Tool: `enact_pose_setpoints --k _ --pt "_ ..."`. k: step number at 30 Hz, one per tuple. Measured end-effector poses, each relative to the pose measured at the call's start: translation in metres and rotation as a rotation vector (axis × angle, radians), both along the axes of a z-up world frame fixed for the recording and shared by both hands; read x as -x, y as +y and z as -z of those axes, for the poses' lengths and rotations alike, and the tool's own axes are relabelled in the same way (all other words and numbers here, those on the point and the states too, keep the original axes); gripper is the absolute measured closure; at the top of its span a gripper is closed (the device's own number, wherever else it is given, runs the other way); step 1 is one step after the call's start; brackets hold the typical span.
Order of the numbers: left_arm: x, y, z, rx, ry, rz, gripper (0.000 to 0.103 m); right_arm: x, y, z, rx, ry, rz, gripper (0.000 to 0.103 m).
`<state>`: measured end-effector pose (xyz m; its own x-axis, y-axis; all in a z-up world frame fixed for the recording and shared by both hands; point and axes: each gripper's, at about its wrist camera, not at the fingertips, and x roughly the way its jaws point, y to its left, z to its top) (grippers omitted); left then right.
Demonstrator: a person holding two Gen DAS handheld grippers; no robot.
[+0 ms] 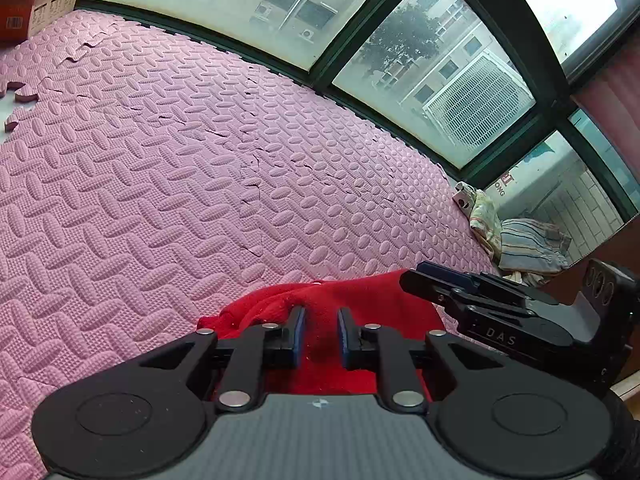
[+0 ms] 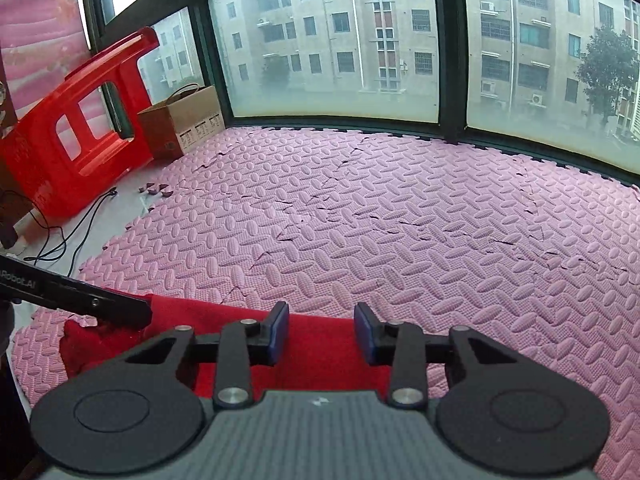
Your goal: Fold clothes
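Note:
A red garment (image 1: 360,300) lies bunched on the pink foam mat (image 1: 200,160), close under both grippers. My left gripper (image 1: 321,322) hovers just over it with its jaws a narrow gap apart and nothing between them. The right gripper's body (image 1: 500,312) shows at the right of the left wrist view, over the garment's right edge. In the right wrist view my right gripper (image 2: 321,326) is open over the garment's (image 2: 320,344) far edge, holding nothing. The left gripper's finger (image 2: 100,304) reaches in from the left onto the cloth.
A pile of striped and patterned clothes (image 1: 520,244) lies by the window at the far right. A red plastic stool (image 2: 72,120) lies tipped at the left beside a cardboard box (image 2: 180,120). Black cables (image 2: 60,236) run over the bare floor. Windows (image 2: 340,40) border the mat.

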<state>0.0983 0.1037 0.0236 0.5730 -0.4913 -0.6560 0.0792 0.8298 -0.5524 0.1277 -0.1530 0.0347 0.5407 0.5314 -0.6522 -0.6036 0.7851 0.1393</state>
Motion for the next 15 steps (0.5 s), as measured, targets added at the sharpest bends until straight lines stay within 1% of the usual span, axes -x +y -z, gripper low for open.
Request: enact_pose_setpoints --k 4,7,8,9,12,13,14,15 --pt "-0.001 0.0 0.001 0.0 0.0 -0.003 0.085 0.035 0.026 -0.009 -0.003 0.006 -0.155 0.066" --pt "0.0 0.0 0.002 0.0 -0.002 -0.008 0.085 0.053 0.044 -0.005 -0.018 0.012 -0.218 0.068" --pt "0.0 0.0 0.002 0.0 -0.003 -0.009 0.085 0.06 0.053 -0.002 -0.025 0.015 -0.242 0.072" --pt "0.001 0.001 0.002 0.0 -0.003 -0.011 0.085 0.064 0.058 0.001 -0.024 0.019 -0.252 0.079" --pt "0.001 0.003 0.006 -0.004 -0.002 -0.018 0.085 0.075 0.068 0.013 -0.014 0.037 -0.271 0.091" --pt "0.001 0.004 0.008 -0.003 0.001 -0.022 0.086 0.079 0.071 0.018 0.002 0.026 -0.277 0.093" --pt "0.001 0.005 0.011 0.001 0.005 -0.027 0.087 0.086 0.075 0.023 0.033 -0.007 -0.288 0.096" --pt "0.001 0.006 0.013 0.007 0.01 -0.031 0.089 0.092 0.079 0.028 0.064 -0.04 -0.298 0.096"
